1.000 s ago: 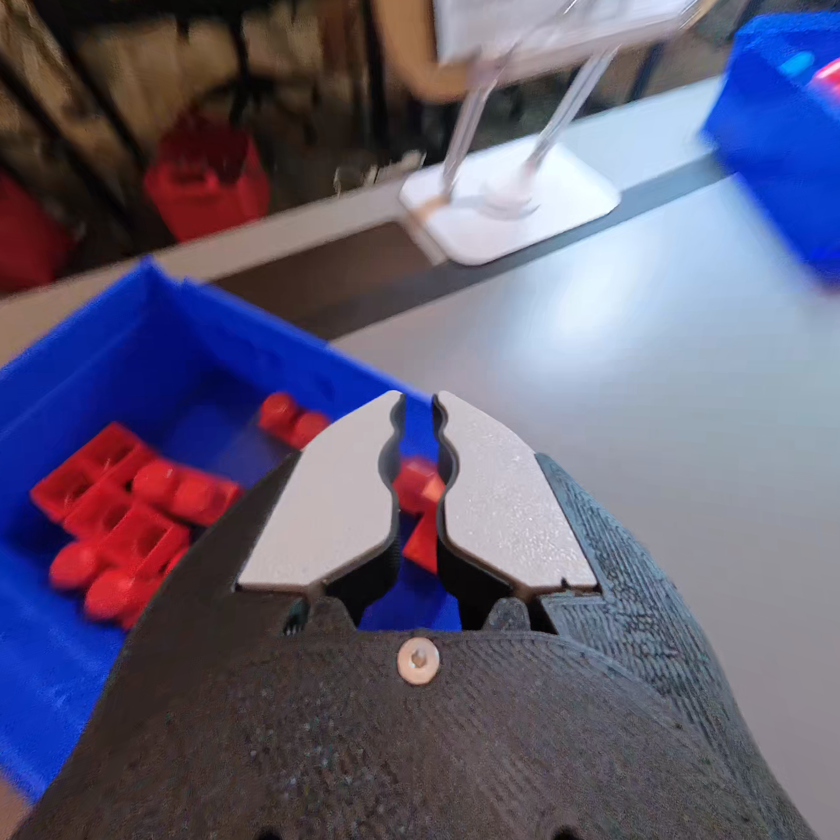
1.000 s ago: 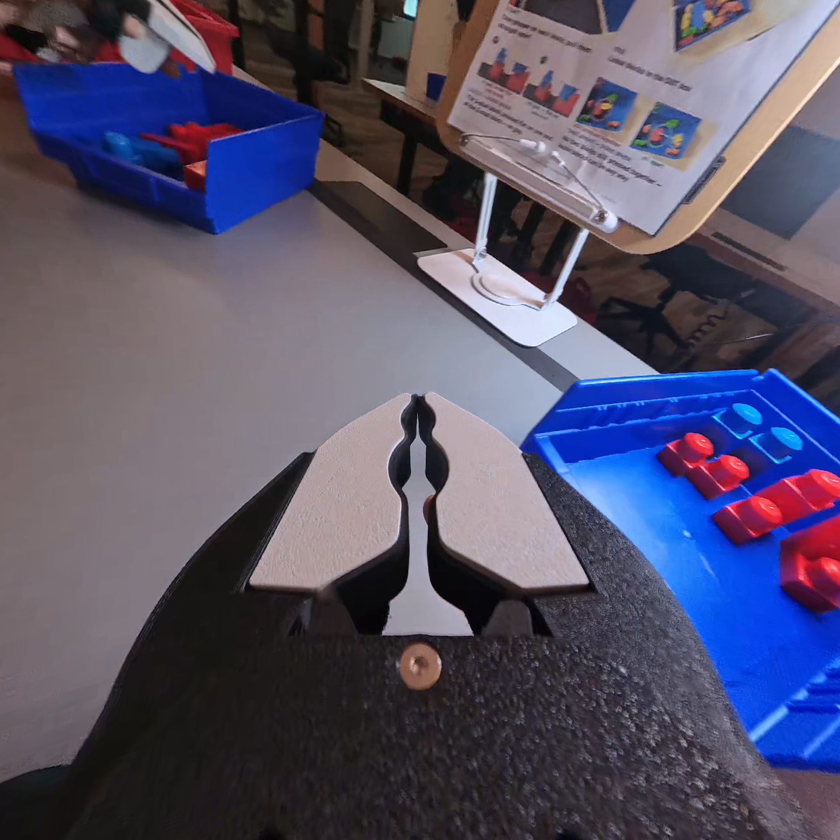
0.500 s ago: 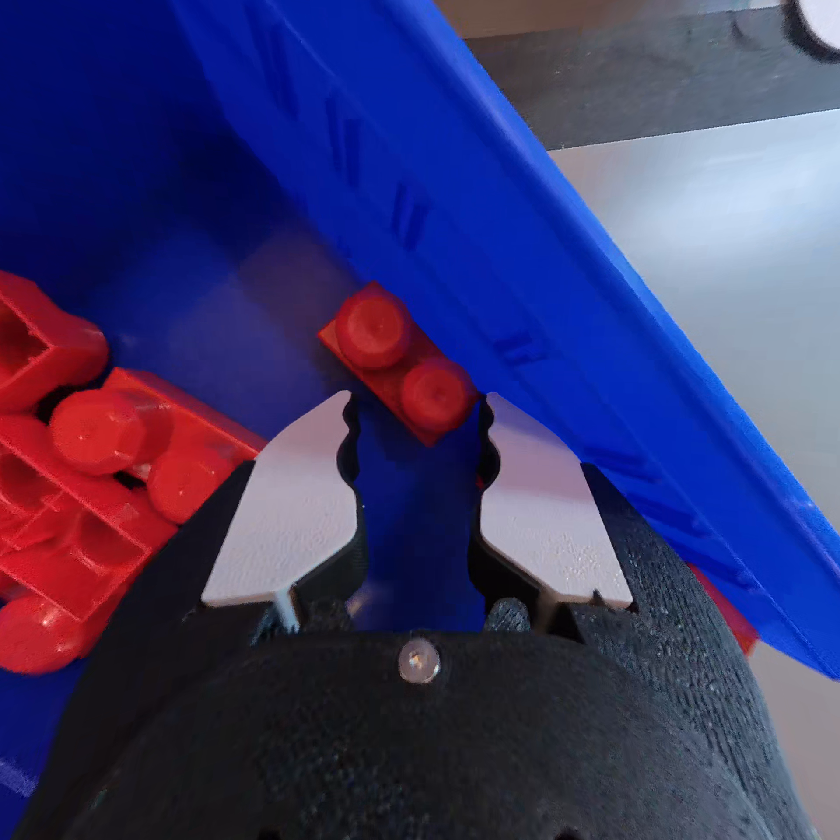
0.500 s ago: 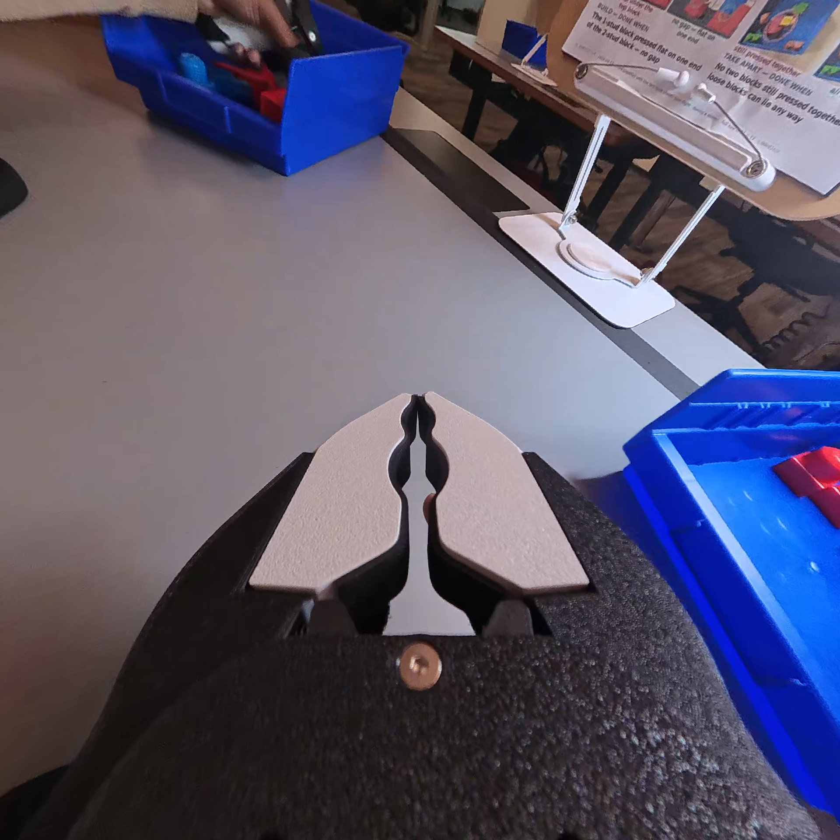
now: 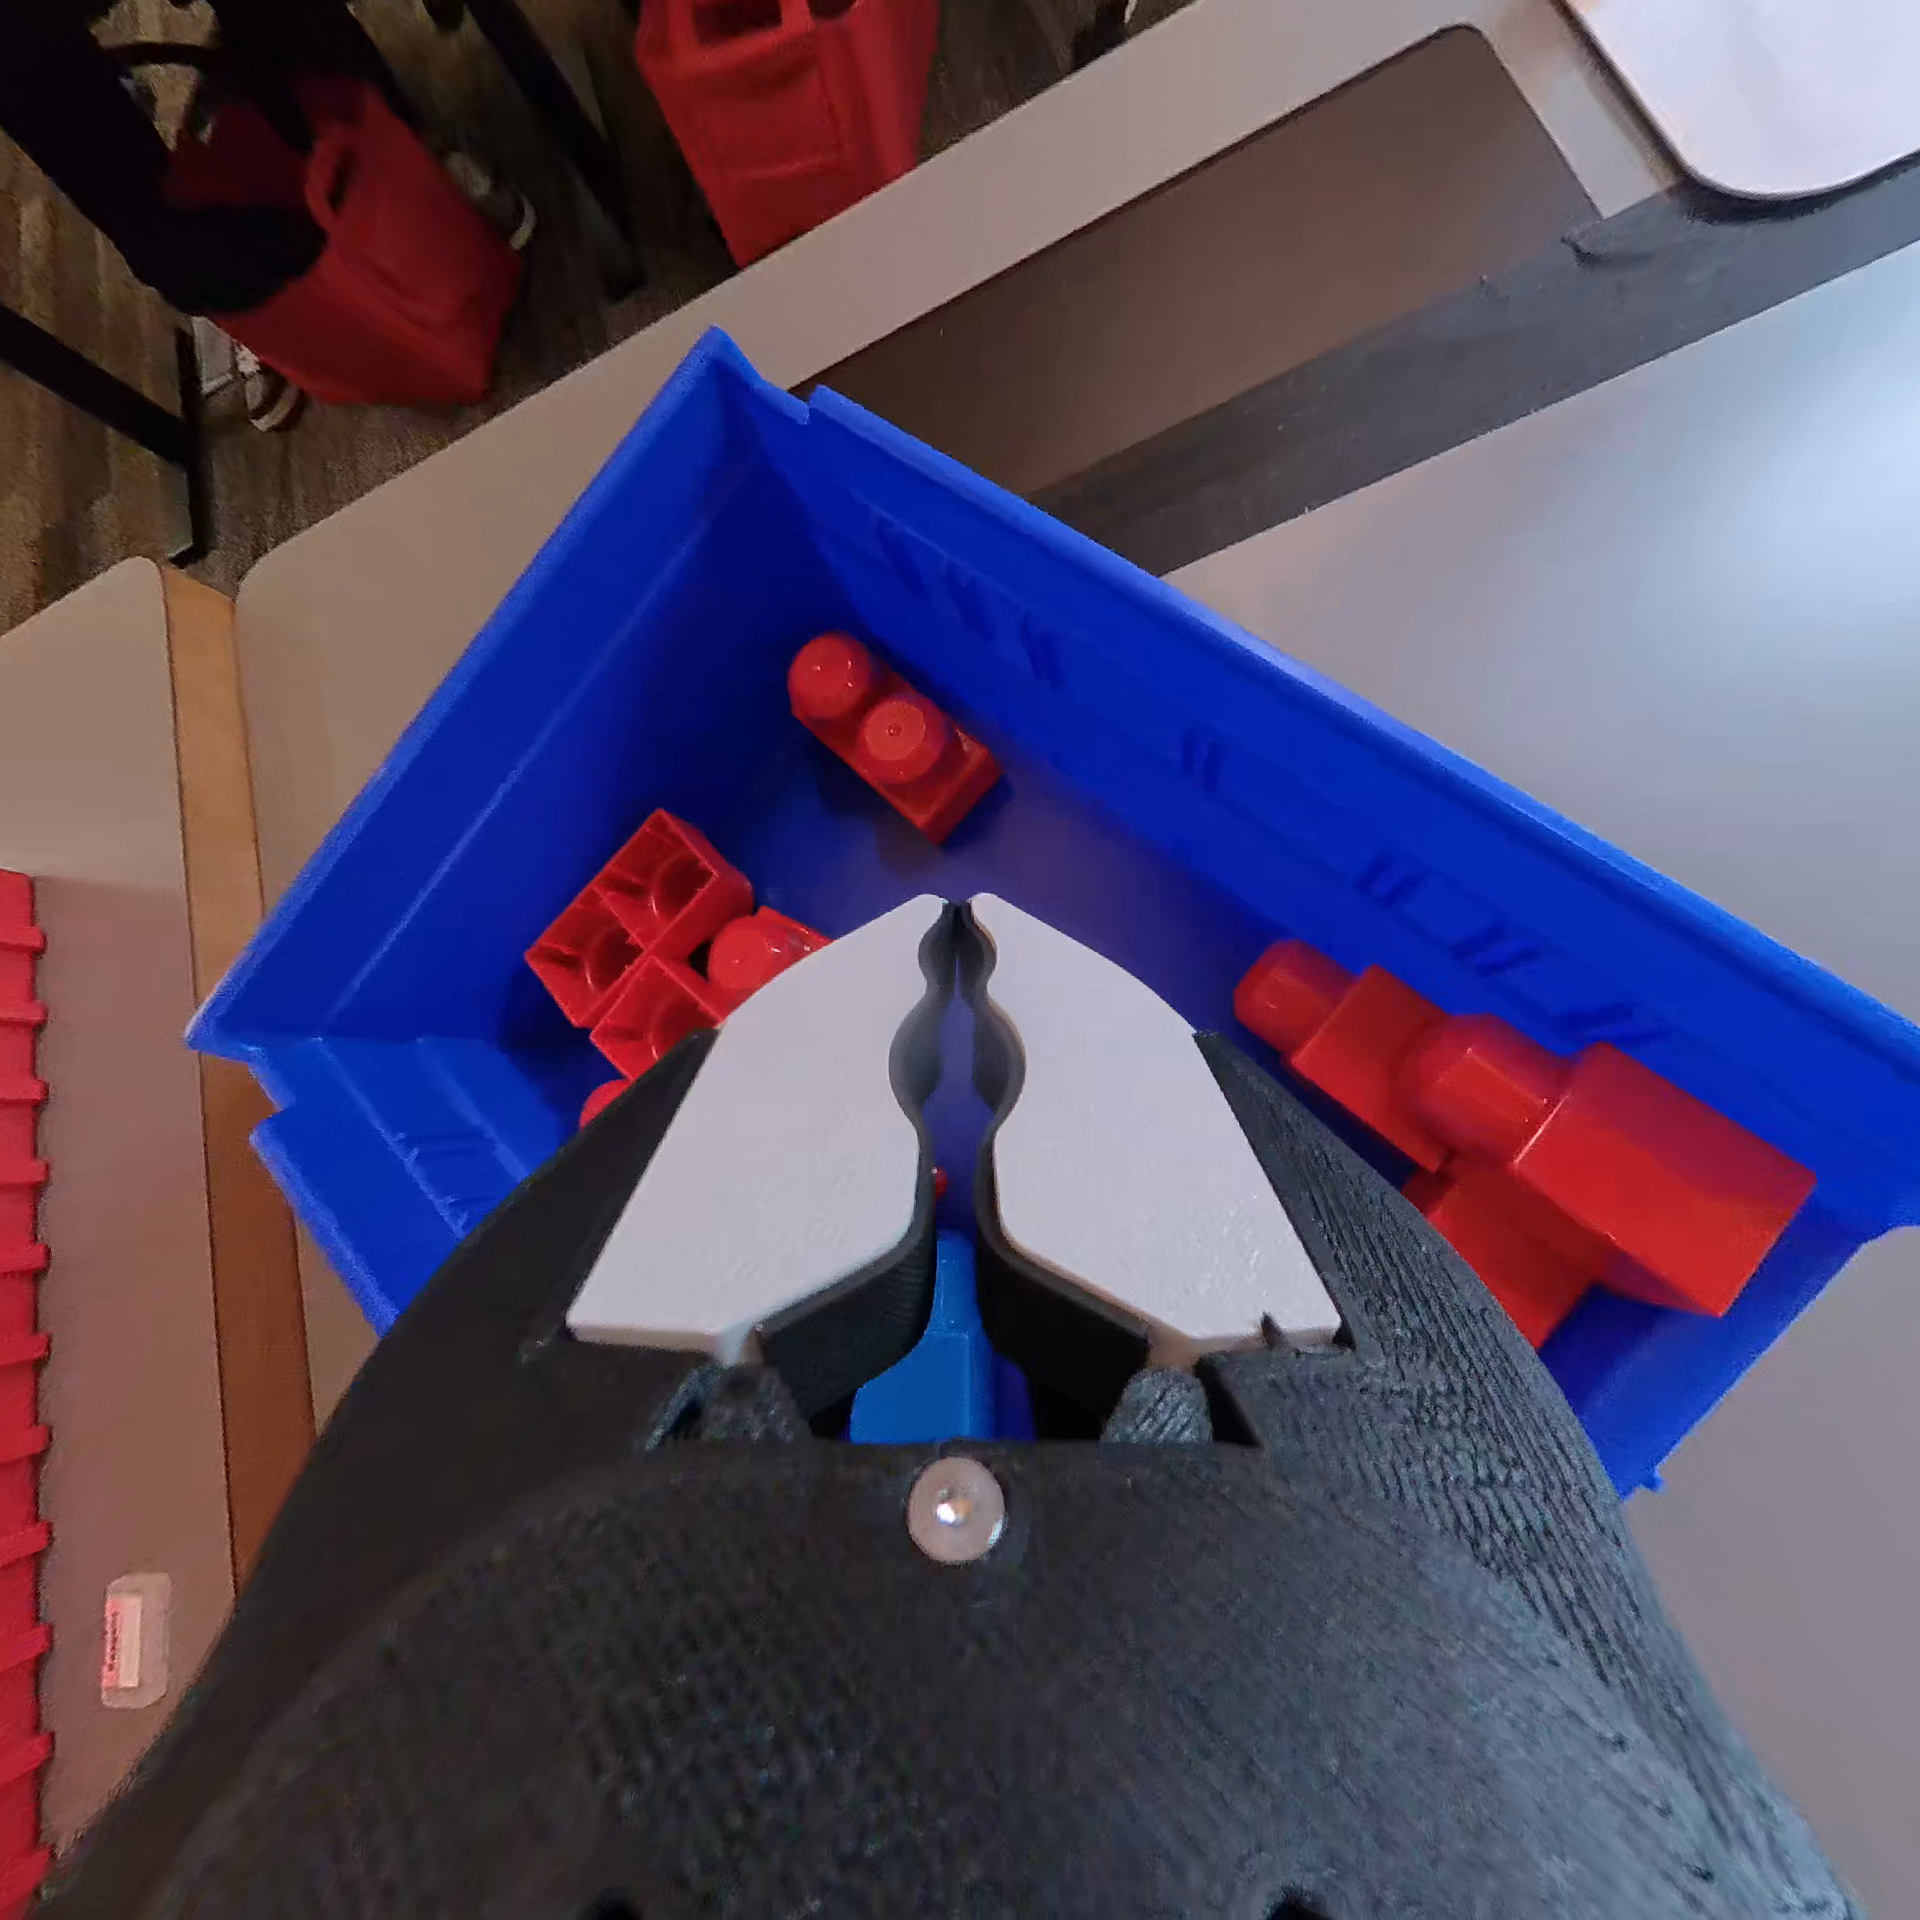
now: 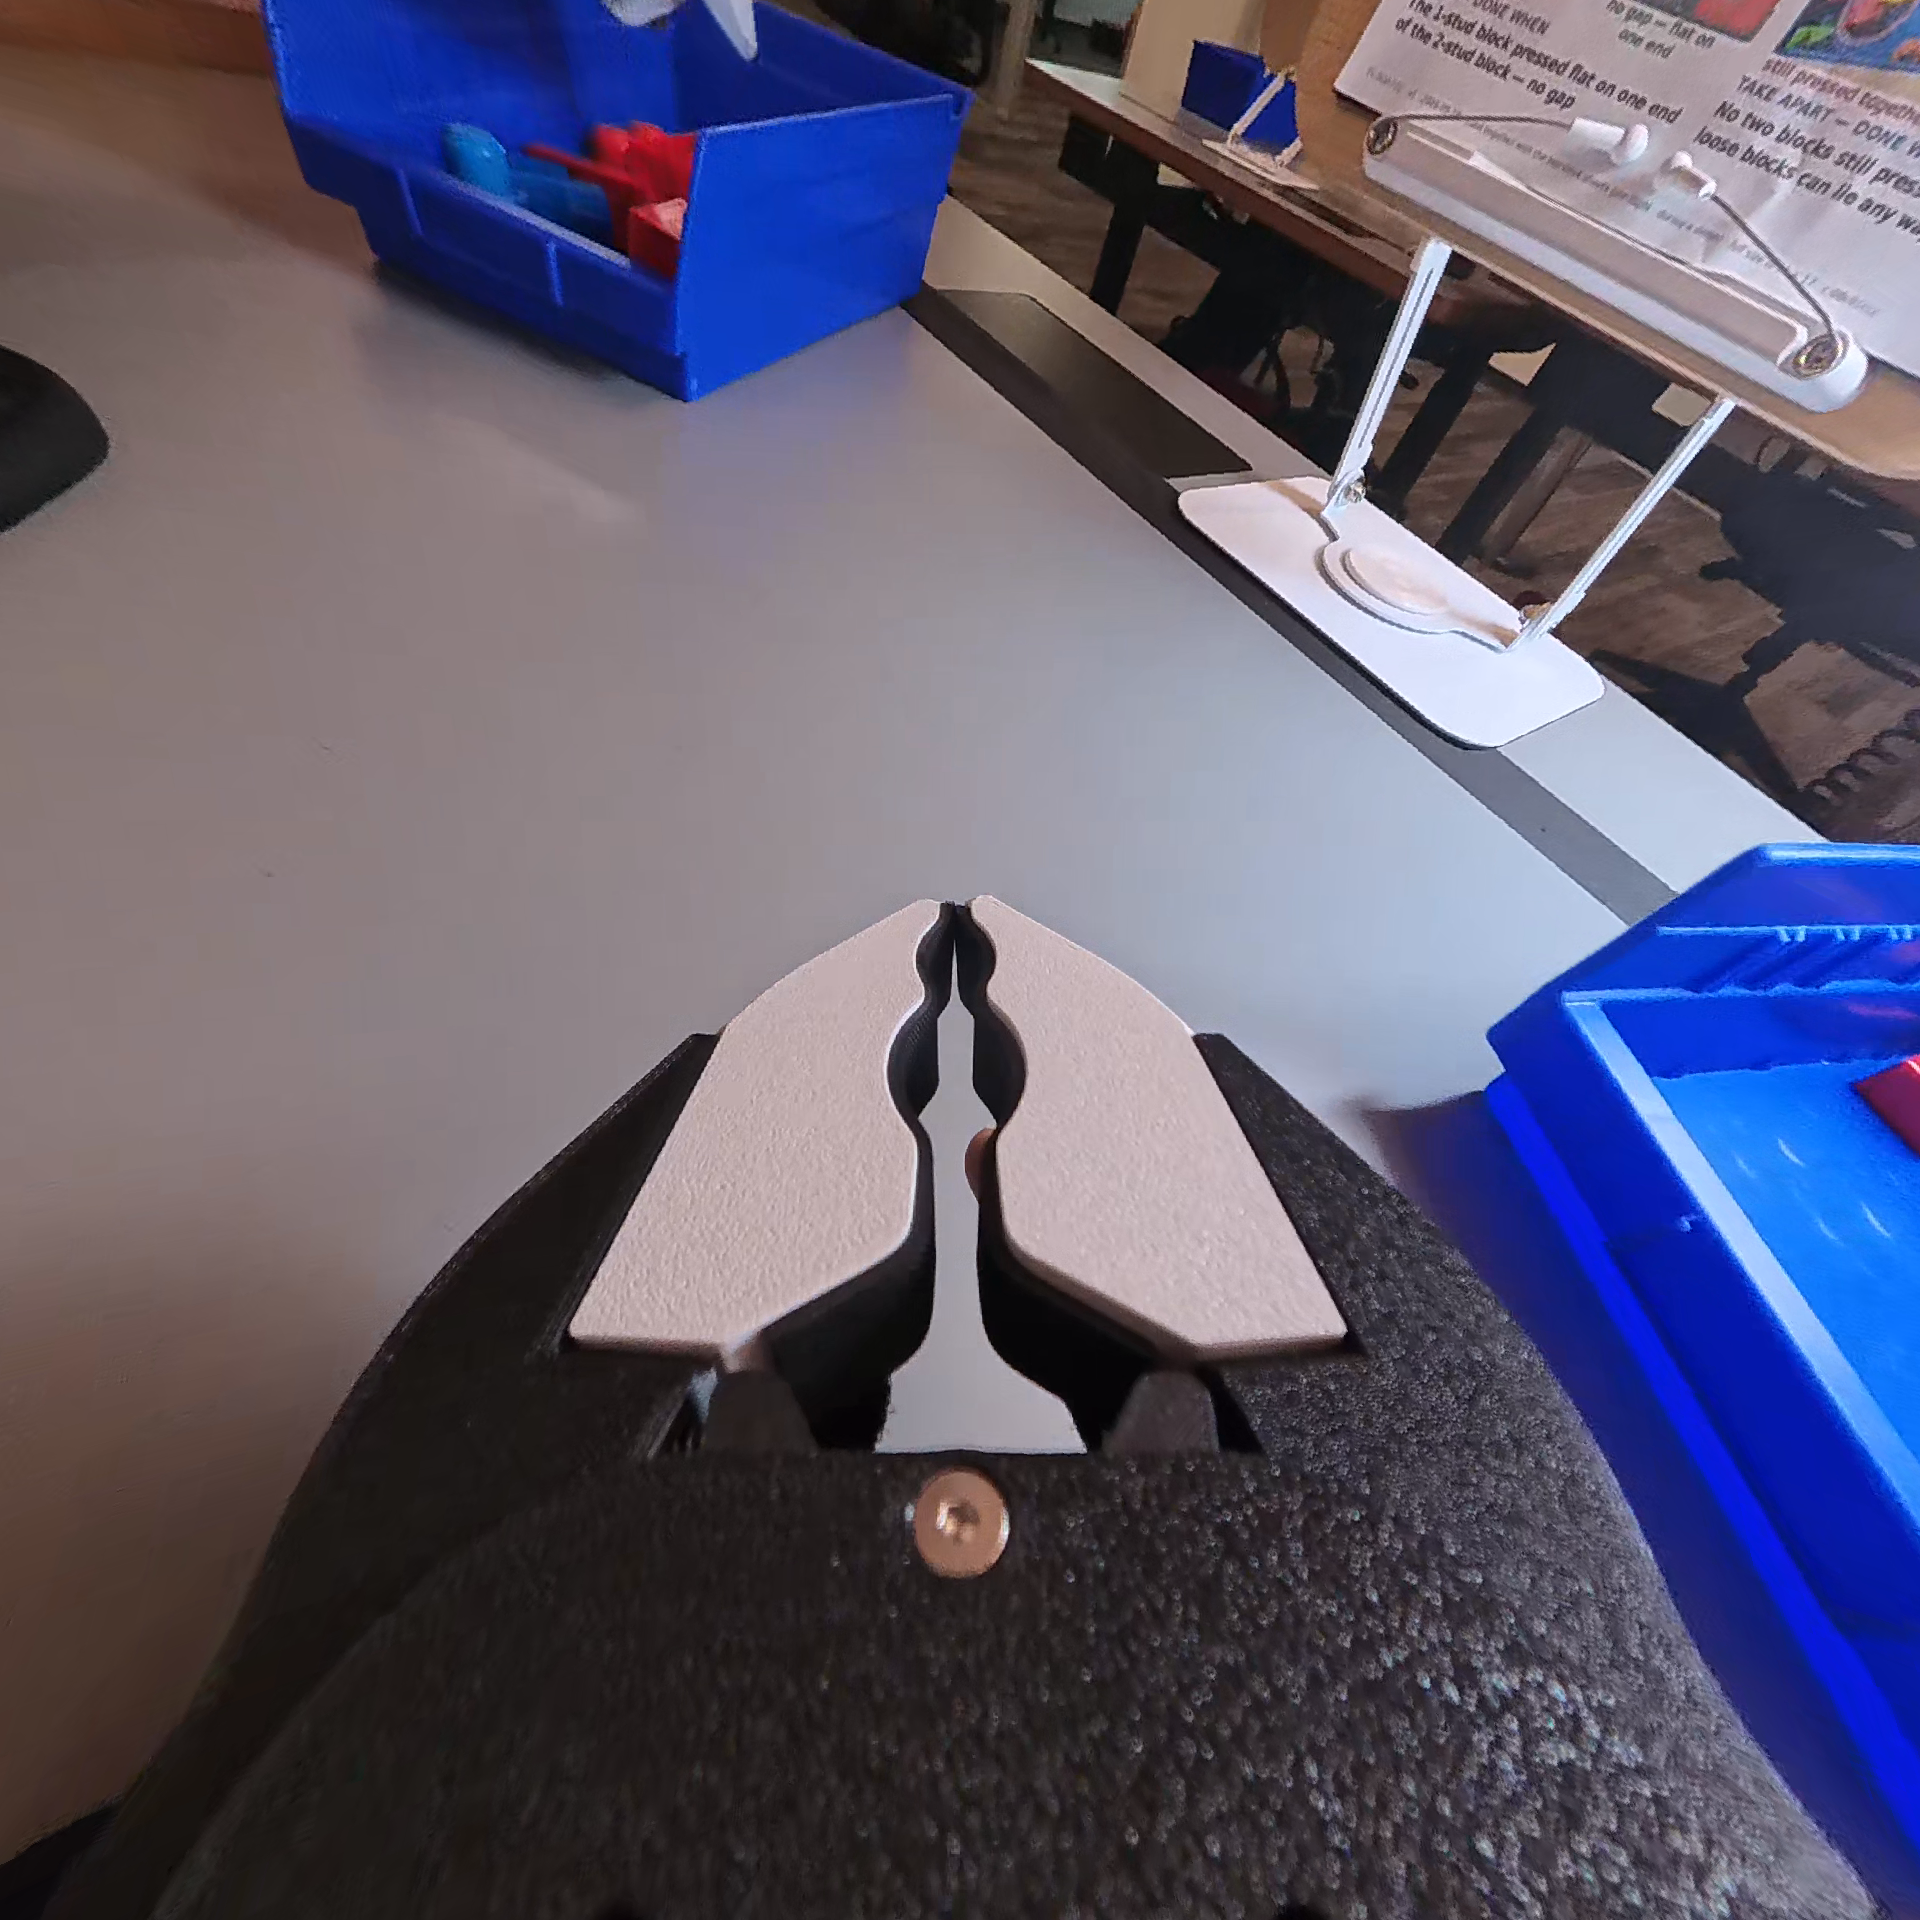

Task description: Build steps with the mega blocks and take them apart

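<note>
Left gripper (image 5: 956,914): fingers clenched, empty, above the blue bin (image 5: 623,665) holding red mega blocks (image 5: 894,743) | Right gripper (image 6: 958,914): fingers clenched, empty, over the bare surface (image 6: 623,675), likely standing by | Step: block pickup pending

One bin (image 5: 582,727) sat on the table (image 5: 1662,644) near its far edge, under the left gripper (image 5: 957,906). Inside it a two-stud block (image 5: 894,748) lay close to the far wall, a heap of blocks (image 5: 644,956) lay to its left, and a larger joined block (image 5: 1538,1132) lay at the right end. A second bin (image 6: 1662,1143) stood to the right of the right gripper (image 6: 959,906). Between the two bins, along the table's far edge, stood a document stand (image 6: 1392,613). Beyond the table, containers (image 5: 790,114) rested on the floor.
</note>
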